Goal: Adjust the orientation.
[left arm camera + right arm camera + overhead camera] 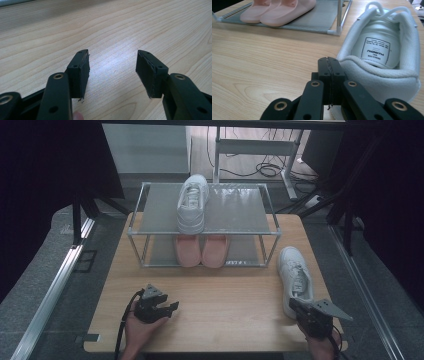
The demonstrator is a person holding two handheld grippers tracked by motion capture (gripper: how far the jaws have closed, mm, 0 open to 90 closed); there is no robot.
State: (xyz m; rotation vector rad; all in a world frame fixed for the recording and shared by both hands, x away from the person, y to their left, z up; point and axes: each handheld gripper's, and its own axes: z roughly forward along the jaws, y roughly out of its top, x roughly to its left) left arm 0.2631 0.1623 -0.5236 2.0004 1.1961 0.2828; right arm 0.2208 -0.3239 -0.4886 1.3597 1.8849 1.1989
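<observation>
Right gripper (329, 61), jaws closed and empty, at heel of sneaker (295, 277), whose long axis runs toward rack (202, 232); left gripper (167, 309) open, far

The table (210, 295) is viewed from above, facing forward. Gripper cameras sit low, close to it. The white shoe (296, 277) (384, 57) is shared with the right gripper view.

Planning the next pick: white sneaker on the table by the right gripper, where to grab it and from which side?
Probably the padded heel collar of the white sneaker. It lies upright, heel toward the person, opening up. The right gripper sits shut just beside the heel; open it, come from the heel side, one jaw inside the opening, one outside. The left gripper is open over bare table.
</observation>
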